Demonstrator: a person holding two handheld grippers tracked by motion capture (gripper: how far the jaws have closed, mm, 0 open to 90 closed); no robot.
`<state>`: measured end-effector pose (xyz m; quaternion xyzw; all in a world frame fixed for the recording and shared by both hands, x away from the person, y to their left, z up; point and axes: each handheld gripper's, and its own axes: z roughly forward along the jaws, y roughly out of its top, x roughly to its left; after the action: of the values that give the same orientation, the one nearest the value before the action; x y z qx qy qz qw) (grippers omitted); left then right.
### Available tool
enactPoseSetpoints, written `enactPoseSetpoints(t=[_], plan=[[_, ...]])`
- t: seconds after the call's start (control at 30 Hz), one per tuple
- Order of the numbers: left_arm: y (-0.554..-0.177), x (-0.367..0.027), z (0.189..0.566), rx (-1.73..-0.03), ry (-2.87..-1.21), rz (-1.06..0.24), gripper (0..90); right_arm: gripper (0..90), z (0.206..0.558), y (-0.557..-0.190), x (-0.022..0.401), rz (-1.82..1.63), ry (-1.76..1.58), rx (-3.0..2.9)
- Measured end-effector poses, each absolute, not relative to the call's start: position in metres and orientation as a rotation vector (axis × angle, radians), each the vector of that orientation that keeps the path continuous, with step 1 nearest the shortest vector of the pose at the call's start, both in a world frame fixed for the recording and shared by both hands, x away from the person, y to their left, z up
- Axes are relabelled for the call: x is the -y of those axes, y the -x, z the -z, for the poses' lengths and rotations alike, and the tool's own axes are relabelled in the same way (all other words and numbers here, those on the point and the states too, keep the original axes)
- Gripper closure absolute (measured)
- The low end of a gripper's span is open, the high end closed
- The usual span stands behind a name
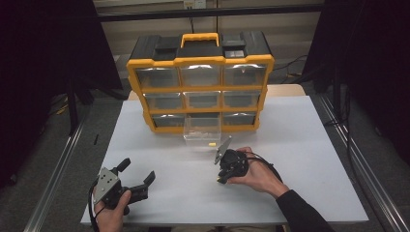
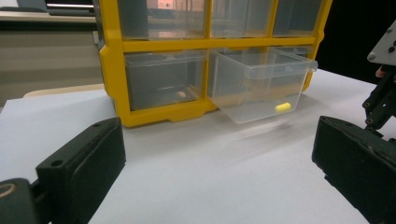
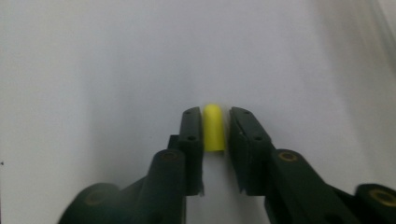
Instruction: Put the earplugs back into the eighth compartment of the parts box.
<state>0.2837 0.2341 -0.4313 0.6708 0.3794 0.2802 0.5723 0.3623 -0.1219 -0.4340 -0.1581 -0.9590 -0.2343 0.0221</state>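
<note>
My right gripper point(image 1: 220, 179) points down at the white table point(image 1: 300, 145), held by a hand in front of the organizer. In the right gripper view a small yellow piece point(image 3: 214, 133) lies on the table between its jaws point(image 3: 215, 114). The jaws stand narrow around it; the left one touches it and a thin gap shows on the right. My left gripper point(image 1: 138, 170) rests at the front left of the table, open wide with nothing between its jaws point(image 2: 217, 172). A clear drawer point(image 1: 202, 130) is pulled out of the yellow organizer point(image 1: 200, 60). It holds another yellow piece point(image 2: 283, 107).
The organizer stands at the back middle of the table with three rows of clear drawers and a yellow handle on top. Dark curtains hang at both sides. Metal rails run along the floor left and right of the table.
</note>
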Motion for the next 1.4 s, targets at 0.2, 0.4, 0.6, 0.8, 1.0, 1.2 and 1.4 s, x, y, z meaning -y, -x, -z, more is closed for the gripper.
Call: enactPoseSetpoints(t=[0.2,0.4,0.6,0.8,1.0,1.2,1.4], plan=[[-0.284,-0.234,0.431,-0.89,-1.573,-0.654,2.8,80.4,0.434,-0.363,0.122,0.721,0.51,2.968],[-0.284,-0.234,0.431,-0.889,-1.572,-0.654,2.8,81.3,0.435,-0.364,0.125,0.753,0.528,2.939],[-0.283,-0.234,0.431,-0.888,-1.568,-0.65,2.8,81.3,0.433,-0.365,0.127,0.792,0.531,2.919],[-0.283,-0.234,0.431,-0.884,-1.572,-0.657,2.8,81.3,0.429,-0.366,0.132,0.847,0.54,2.904],[-0.283,-0.233,0.431,-0.882,-1.566,-0.65,2.8,81.1,0.425,-0.368,0.138,0.91,0.56,2.89],[-0.283,-0.233,0.43,-0.881,-1.564,-0.653,2.8,80.9,0.421,-0.368,0.142,0.979,0.571,2.88],[-0.283,-0.234,0.43,-0.879,-1.568,-0.654,2.8,80.8,0.418,-0.368,0.146,1.03,0.581,2.861]])
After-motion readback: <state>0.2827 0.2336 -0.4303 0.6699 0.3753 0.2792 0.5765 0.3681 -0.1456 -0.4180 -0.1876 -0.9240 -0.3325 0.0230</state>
